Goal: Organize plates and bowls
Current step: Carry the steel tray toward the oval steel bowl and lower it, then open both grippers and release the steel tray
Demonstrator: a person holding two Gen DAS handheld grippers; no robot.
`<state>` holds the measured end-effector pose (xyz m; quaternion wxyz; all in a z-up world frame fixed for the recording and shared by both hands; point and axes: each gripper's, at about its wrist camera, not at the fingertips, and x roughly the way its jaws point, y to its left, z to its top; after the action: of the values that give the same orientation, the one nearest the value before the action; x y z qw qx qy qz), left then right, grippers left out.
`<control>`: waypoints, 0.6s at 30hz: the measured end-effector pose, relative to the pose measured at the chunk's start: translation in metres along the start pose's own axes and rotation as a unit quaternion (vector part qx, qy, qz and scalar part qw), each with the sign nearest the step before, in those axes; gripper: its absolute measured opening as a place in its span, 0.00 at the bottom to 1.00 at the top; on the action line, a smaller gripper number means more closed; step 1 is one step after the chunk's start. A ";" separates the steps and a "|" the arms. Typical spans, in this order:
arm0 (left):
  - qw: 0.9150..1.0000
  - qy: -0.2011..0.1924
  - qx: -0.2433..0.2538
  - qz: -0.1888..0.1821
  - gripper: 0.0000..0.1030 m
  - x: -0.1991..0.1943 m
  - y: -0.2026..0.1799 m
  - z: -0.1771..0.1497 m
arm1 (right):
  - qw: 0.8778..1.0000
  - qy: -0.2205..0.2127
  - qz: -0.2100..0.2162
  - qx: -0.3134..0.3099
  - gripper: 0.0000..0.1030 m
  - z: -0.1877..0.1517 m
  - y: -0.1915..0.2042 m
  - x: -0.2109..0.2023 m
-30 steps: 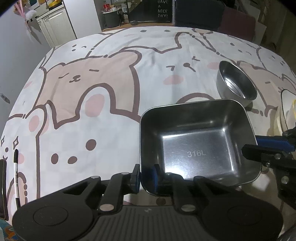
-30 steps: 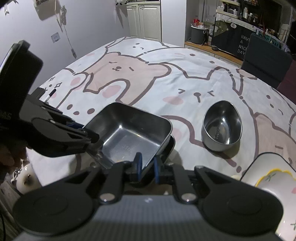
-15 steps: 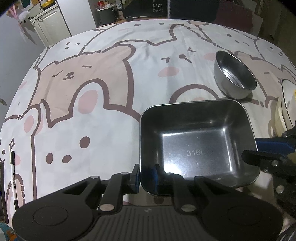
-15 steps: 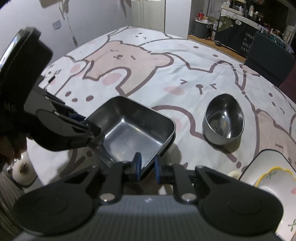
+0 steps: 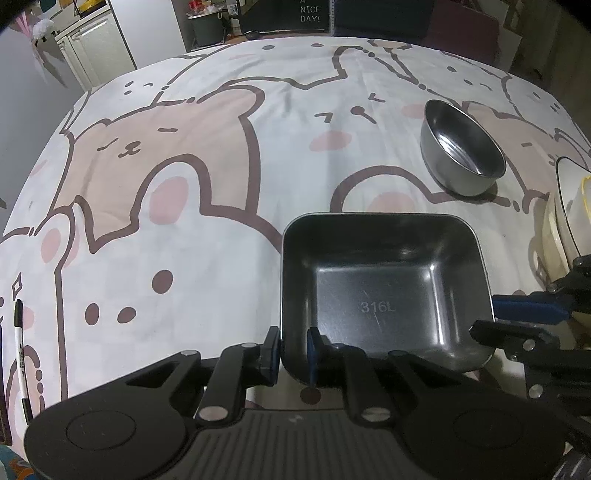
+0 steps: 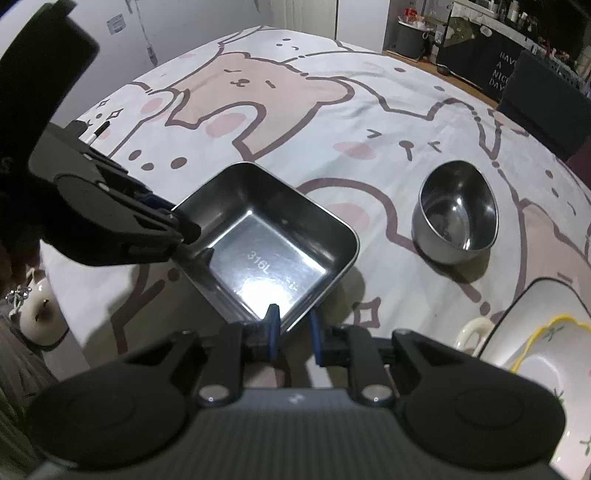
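Bear-print cloth [image 5: 207, 229], black-capped pen [image 5: 19, 354] at its edge, white cabinets [image 5: 92, 48] and dark sign [image 5: 308, 14] beyond.

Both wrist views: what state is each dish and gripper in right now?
Square steel tray: upright, empty, rim between both grippers' pads.
Round steel bowl: upright, empty, standing apart.
White dishes: stacked at the right edge.
Left gripper: shut on the tray rim.
Right gripper: opening, rim between its pads.
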<state>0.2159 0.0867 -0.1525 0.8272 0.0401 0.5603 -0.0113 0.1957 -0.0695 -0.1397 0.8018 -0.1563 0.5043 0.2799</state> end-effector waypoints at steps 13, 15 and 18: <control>1.000 0.004 -0.007 -0.018 0.22 -0.002 0.002 -0.001 | 0.997 0.005 0.031 0.064 0.49 -0.001 -0.017 0.006; 1.000 0.003 -0.009 -0.023 0.25 -0.003 0.002 -0.002 | 0.997 0.002 0.035 0.070 0.56 -0.001 -0.019 0.005; 1.000 -0.003 -0.009 -0.030 0.43 -0.007 0.001 -0.003 | 0.996 -0.002 0.044 0.081 0.64 -0.002 -0.021 0.003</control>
<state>0.2102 0.0880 -0.1469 0.8288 0.0155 0.5585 -0.0308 0.2081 -0.0867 -0.1435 0.8000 -0.0673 0.5299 0.2735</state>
